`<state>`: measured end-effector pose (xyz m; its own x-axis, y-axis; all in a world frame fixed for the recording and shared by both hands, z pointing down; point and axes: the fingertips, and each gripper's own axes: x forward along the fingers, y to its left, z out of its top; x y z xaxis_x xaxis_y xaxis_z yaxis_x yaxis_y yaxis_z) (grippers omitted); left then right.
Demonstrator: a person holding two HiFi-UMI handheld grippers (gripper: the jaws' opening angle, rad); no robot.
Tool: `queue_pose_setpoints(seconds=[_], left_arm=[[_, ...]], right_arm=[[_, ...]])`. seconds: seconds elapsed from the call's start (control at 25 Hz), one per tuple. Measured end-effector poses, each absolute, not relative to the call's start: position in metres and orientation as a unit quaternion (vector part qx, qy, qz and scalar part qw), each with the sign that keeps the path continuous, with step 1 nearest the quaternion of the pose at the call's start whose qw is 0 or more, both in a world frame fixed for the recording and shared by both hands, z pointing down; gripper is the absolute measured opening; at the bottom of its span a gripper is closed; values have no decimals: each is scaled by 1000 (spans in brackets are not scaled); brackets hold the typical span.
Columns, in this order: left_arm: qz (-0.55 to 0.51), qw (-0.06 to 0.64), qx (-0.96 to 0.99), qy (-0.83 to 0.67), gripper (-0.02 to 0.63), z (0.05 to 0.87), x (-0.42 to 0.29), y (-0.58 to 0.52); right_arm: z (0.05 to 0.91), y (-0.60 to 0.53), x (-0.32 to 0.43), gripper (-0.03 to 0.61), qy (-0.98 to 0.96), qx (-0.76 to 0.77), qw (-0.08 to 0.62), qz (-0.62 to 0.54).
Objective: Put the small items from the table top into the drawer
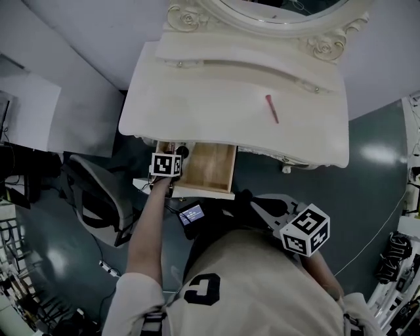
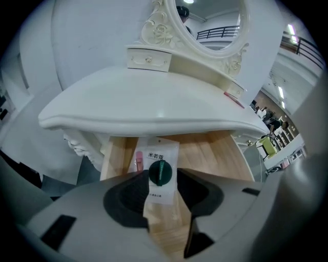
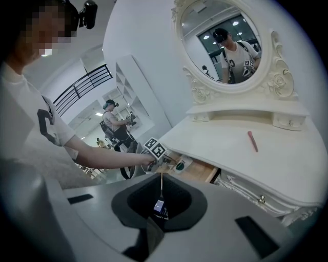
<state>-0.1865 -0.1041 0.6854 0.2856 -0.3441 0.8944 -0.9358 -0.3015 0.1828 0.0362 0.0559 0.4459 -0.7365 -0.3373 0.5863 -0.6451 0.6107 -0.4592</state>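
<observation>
The wooden drawer (image 1: 220,167) stands pulled out under the white table top (image 1: 216,98). My left gripper (image 1: 170,182) hangs over the drawer's left part, jaws open. In the left gripper view a clear packet with a dark green disc (image 2: 161,174) lies on the drawer bottom (image 2: 215,153) below the gap of the left gripper (image 2: 166,204), with a small pink item (image 2: 139,160) beside it. A red stick (image 1: 272,108) lies on the table top to the right. My right gripper (image 1: 248,198) is held low near my body, shut and empty.
An oval mirror (image 1: 282,10) with a carved frame and a raised shelf with small drawers (image 2: 148,59) back the table. A grey chair (image 1: 98,197) stands left of the drawer. A small lit screen (image 1: 192,213) sits just below the drawer front.
</observation>
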Motion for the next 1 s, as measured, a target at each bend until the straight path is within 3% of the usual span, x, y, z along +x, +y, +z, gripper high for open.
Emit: queue_pose_setpoints(seconds=[0.68, 1.0], left_arm=[[229, 287, 769, -523, 204, 516, -167, -85], [203, 202, 807, -516, 186, 428, -149, -64]], right_arm=[[428, 46, 53, 29, -895, 264, 196, 301], [426, 43, 43, 29, -908, 234, 199, 284]])
